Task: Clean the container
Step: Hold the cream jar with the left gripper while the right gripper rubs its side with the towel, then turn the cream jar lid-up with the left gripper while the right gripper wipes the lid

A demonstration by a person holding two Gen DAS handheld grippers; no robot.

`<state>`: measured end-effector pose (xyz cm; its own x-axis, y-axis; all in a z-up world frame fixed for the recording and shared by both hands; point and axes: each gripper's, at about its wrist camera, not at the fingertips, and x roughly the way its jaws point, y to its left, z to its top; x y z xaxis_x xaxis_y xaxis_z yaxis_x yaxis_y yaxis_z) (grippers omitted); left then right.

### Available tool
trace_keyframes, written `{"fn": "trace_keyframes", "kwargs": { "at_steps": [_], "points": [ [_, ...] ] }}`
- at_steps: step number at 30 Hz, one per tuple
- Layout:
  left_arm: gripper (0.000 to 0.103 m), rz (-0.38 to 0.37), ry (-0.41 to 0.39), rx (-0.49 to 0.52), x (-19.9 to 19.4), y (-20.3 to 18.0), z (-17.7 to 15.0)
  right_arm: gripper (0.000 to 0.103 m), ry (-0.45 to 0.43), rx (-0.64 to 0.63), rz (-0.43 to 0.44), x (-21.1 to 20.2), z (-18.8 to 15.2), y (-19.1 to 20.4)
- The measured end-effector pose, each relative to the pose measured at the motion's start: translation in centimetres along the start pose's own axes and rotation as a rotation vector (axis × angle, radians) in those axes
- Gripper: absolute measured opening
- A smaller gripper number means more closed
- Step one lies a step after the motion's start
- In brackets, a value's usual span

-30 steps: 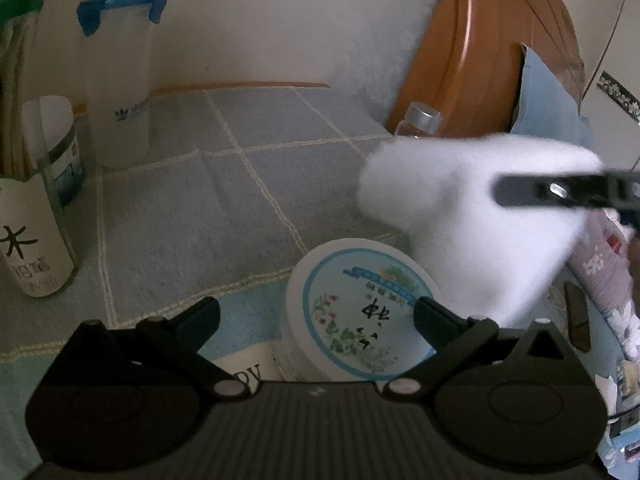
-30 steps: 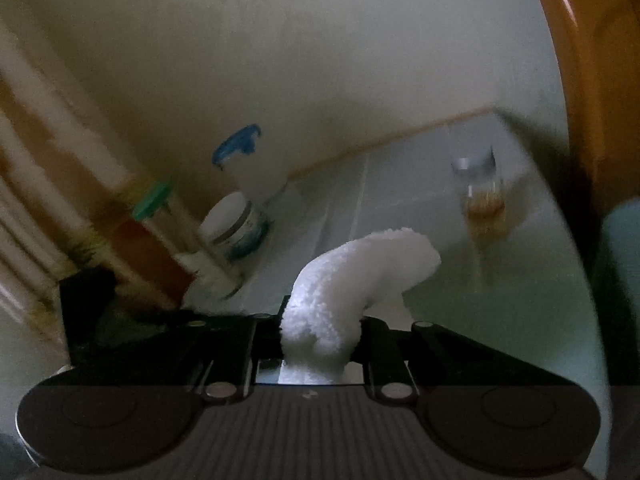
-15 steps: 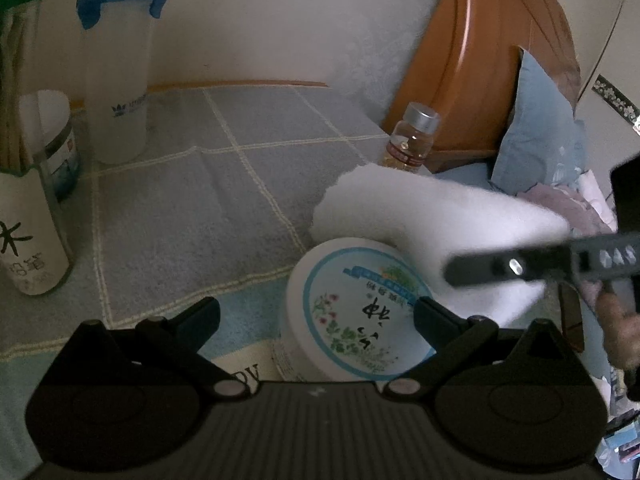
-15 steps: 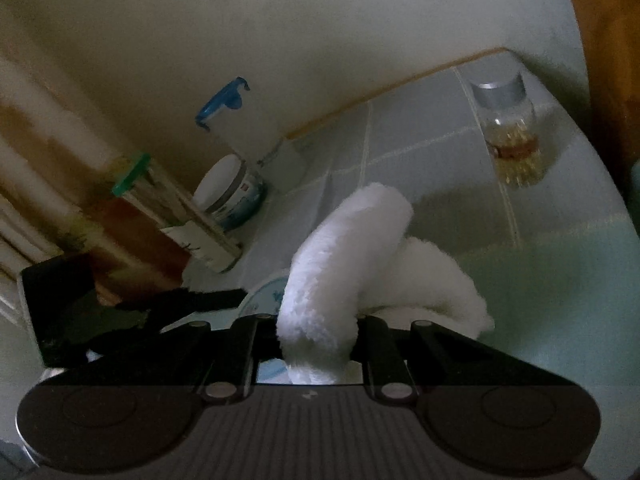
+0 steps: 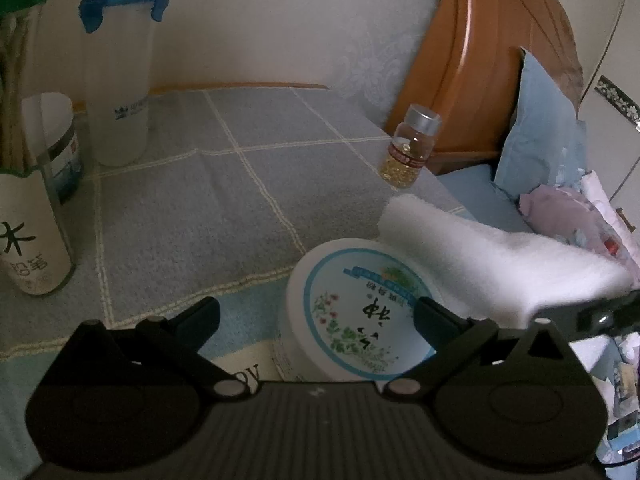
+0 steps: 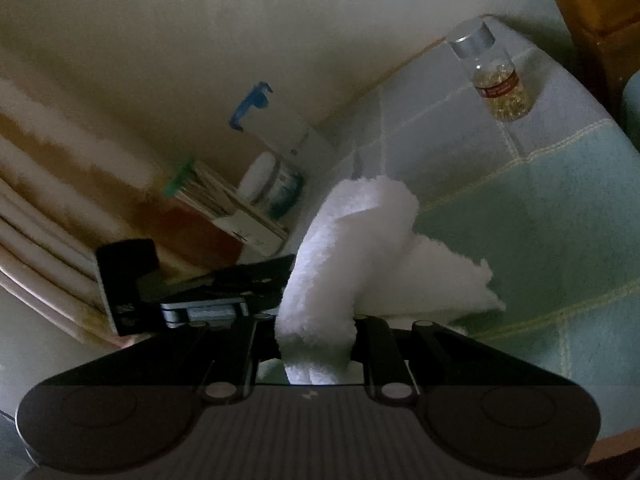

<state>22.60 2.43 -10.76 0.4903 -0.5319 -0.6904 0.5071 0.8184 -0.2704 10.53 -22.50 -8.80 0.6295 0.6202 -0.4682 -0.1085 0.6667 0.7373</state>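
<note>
**White cloth brought up against the round container**

The container (image 5: 360, 320), a low round white tub with a blue-ringed, flower-printed lid, stood upright at the near edge of the surface, between the fingers of the left gripper (image 5: 316, 312). That claw was released. Its left finger stood clear of the tub with covering showing in the gap, and its right finger overlapped the lid's edge in the picture.

The white cloth (image 5: 480, 256) lay along the tub's far right side. Whether it pressed on the lid could not be told. The right gripper (image 6: 318, 320) had the fluffy cloth pinched between its pads, bunched and bulging forward. Its jaws were opening, with the cloth between them.

The surface was covered by a grey towel (image 5: 200, 208) crossed with cream lines, giving way to a pale blue-green band (image 5: 248, 328) near the tub. A small glass bottle (image 5: 408, 148) with a silver cap and yellow contents stood well behind the cloth, at the covering's right edge.

Along the left, against the pale wall (image 5: 260, 20), stood a tall clear tub with a blue clip lid (image 5: 118, 80). Beside it were a small white-lidded jar (image 5: 52, 140) and a green-topped tube (image 5: 24, 200).

To the right rose a wooden headboard (image 5: 480, 60) with a blue pillow (image 5: 536, 120) and flowered bedding (image 5: 580, 216).
</note>
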Motion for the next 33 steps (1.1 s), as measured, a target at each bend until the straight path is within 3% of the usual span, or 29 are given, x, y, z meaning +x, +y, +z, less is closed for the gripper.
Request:
{"fn": "trace_keyframes", "kwargs": {
  "at_steps": [4,10,21,28,33],
  "points": [
    [0.103,0.014,-0.008,-0.005,0.0,-0.4,0.0,0.020,-0.060,0.015,0.008,-1.7,0.1,0.1],
    [0.103,0.003,-0.054,0.080,-0.5,-3.1,-0.1,0.020,-0.135,0.019,-0.006,-4.0,0.7,-0.2],
    [0.103,0.229,-0.022,0.155,1.7,-7.0,-0.6,0.020,-0.186,0.023,0.020,-5.1,0.7,-1.0],
    [0.100,0.278,-0.028,0.101,2.4,-7.5,-0.7,0.020,-0.206,0.035,0.029,-5.9,0.6,-1.9],
    [0.097,0.275,-0.034,0.120,2.6,-7.5,-0.6,0.020,-0.218,0.048,0.025,-6.4,0.6,-2.5]
  ]
}}
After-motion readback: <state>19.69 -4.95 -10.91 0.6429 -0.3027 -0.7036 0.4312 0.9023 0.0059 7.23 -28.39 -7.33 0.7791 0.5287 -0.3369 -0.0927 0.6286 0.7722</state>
